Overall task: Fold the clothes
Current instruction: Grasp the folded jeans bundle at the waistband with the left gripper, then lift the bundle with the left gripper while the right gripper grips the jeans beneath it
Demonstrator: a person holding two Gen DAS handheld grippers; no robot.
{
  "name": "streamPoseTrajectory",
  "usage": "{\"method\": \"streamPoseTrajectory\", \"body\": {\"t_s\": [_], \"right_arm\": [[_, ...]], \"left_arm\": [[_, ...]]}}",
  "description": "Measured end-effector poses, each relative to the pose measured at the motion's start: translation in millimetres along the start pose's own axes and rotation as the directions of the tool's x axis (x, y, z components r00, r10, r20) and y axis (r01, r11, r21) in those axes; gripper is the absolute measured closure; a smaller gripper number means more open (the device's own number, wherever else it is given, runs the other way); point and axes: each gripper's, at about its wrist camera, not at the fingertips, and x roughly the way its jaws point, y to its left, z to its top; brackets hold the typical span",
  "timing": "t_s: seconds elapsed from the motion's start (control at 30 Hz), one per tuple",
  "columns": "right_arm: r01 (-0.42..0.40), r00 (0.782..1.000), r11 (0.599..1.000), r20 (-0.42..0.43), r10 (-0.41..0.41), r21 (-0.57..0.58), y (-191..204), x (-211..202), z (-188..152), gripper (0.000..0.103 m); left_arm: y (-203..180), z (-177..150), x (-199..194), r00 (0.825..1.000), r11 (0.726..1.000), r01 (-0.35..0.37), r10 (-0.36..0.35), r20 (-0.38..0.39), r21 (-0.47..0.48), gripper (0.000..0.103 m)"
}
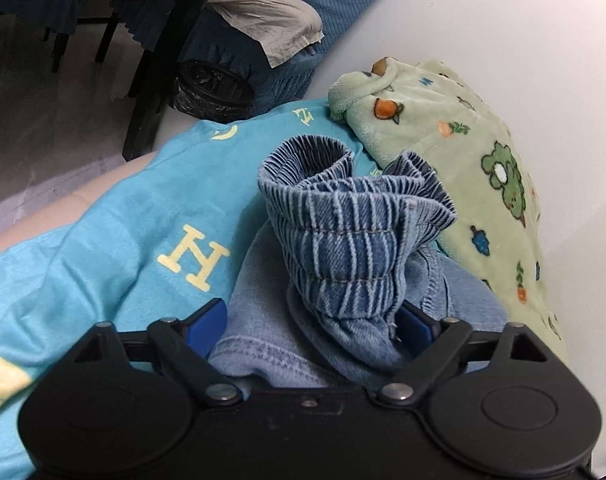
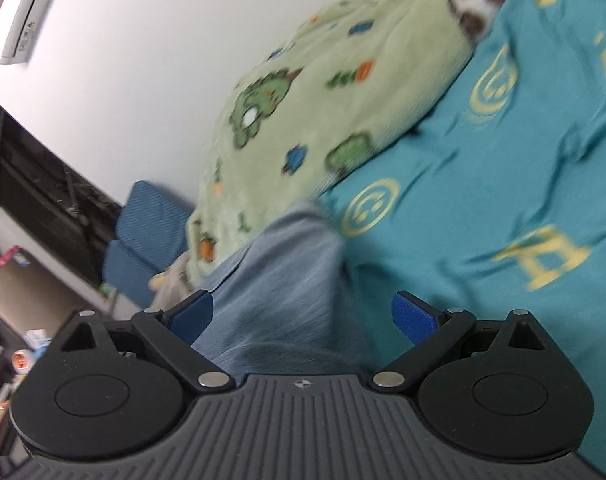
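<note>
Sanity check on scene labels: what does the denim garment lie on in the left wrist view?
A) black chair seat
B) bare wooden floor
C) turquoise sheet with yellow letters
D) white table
C: the denim garment, its elastic waistband bunched up, sits on the turquoise sheet printed with yellow letters, with the green fleece blanket beside it against the wall.

Evenly and softly lit in both views, with no hard shadows and no glare on the white wall (image 1: pixel 483 20). Left wrist view sharp near the denim waistband (image 1: pixel 343 216), dimmer toward the floor (image 1: pixel 43 120) left of it. Right wrist view smeared by motion blur across the green fleece blanket (image 2: pixel 323 100) and the sheet beside it. Strong fisheye bending and dark corners at the edges.
</note>
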Motion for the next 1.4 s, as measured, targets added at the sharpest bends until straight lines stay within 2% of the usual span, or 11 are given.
{"method": "streamPoseTrajectory", "body": {"t_s": [0.3,0.4,0.47,0.5,0.53,0.63,0.73,0.87,1.1,1.23,1.4], "right_arm": [[0.008,0.999,1.000,-0.034,-0.009,-0.015,7,27,-4,0.003],[0.035,0.998,0.998,-0.055,-0.039,-0.058,13,33,-5,0.007],[0.050,0.997,0.996,-0.060,-0.055,-0.078,15,34,-4,0.020],[0.056,0.997,0.995,-0.056,-0.060,-0.080,14,33,-4,0.037],[0.062,0.996,0.995,-0.051,-0.066,-0.081,13,31,-4,0.054],[0.077,0.996,0.991,-0.028,-0.080,-0.114,23,25,-1,0.072],[0.095,0.995,0.983,-0.005,-0.097,-0.158,43,17,2,0.076],[0.088,0.996,0.976,0.028,-0.085,-0.198,70,-2,7,0.078],[0.120,0.991,0.947,0.094,-0.096,-0.298,126,-63,18,0.079],[0.119,0.984,0.942,0.161,-0.071,-0.314,148,-105,35,0.079],[0.160,0.964,0.923,0.255,-0.071,-0.350,164,-171,64,0.079]], "left_arm": [[13,5,32,0.998,0.997,0.025,-0.029,-0.062,-0.073,0.011],[13,6,35,0.998,0.995,0.033,-0.039,-0.056,-0.091,0.015],[11,6,35,0.999,0.996,0.021,-0.025,-0.046,-0.092,0.024],[9,6,34,0.999,0.996,0.011,-0.015,-0.042,-0.085,0.027],[6,6,32,0.999,0.998,0.004,-0.007,-0.035,-0.069,0.036],[-5,5,22,1.000,1.000,-0.016,0.016,-0.019,-0.018,0.056],[-14,5,7,1.000,0.999,-0.013,0.013,0.004,0.034,0.066],[-21,3,-15,1.000,0.998,-0.006,0.007,-0.012,0.060,0.069],[-35,7,-70,0.994,0.993,0.102,-0.101,-0.030,0.056,0.069],[-66,5,-104,0.986,0.982,0.168,-0.165,-0.032,0.086,0.069],[-126,-9,-137,0.964,0.953,0.266,-0.260,-0.060,0.147,0.069]]}}
